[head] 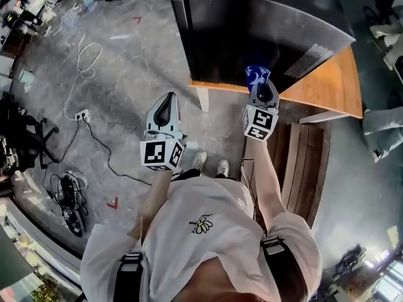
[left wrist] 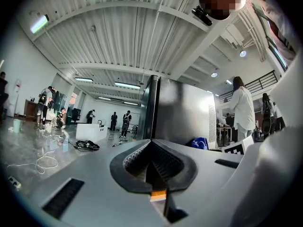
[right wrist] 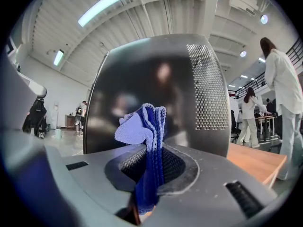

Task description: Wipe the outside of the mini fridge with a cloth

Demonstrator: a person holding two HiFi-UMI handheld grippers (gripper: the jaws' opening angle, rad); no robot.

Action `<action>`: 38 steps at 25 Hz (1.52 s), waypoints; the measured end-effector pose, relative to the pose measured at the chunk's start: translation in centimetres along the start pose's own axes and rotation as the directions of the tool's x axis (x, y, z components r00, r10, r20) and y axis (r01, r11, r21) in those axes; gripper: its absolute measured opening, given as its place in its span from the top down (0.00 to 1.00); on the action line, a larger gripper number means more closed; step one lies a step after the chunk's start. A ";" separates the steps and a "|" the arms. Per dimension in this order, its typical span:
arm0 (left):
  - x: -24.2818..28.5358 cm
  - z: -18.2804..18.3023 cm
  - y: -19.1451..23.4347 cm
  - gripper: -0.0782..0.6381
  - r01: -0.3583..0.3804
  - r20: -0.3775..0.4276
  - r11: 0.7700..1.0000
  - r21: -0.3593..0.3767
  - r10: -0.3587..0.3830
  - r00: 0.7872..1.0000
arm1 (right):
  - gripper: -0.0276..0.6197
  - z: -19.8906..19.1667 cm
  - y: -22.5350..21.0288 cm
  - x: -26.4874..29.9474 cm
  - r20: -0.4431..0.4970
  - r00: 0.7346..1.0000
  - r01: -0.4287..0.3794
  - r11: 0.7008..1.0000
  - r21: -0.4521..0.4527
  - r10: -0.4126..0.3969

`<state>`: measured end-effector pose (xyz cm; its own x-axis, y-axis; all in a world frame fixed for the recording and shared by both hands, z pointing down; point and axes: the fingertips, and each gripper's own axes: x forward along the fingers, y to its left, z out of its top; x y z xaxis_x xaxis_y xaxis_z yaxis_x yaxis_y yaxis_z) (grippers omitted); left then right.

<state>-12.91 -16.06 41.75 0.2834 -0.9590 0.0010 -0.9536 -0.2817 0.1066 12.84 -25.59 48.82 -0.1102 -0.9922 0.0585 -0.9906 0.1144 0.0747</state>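
Note:
The black mini fridge (head: 252, 30) stands on a wooden table (head: 327, 87); its glossy side (right wrist: 156, 93) fills the right gripper view, with a perforated vent panel (right wrist: 206, 89) on the right. My right gripper (head: 260, 87) is shut on a blue cloth (right wrist: 147, 145), whose bunched end (head: 257, 75) is close to the fridge's near face. My left gripper (head: 166, 109) hangs over the floor left of the table, shut with nothing in it. From its view the fridge (left wrist: 182, 117) rises ahead and the cloth (left wrist: 199, 143) shows low at the right.
White and black cables (head: 82, 68) with a power strip (head: 82, 114) trail over the grey floor at the left. A wooden bench (head: 302, 162) lies under the table. People stand nearby (right wrist: 284, 93), and others are far across the hall (left wrist: 113, 121).

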 end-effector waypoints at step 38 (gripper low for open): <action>0.7 -1.2 -3.2 0.88 0.018 -0.020 1.000 0.023 -0.018 1.000 | 0.86 -2.1 1.6 -3.4 -0.055 0.997 -0.048 0.988 0.148 0.057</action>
<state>-9.57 -15.79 42.58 0.3025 -0.9530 0.0193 -0.9503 -0.2999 0.0839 11.81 -21.93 50.85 -0.1617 -0.9798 0.1177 -0.9852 0.1534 -0.0765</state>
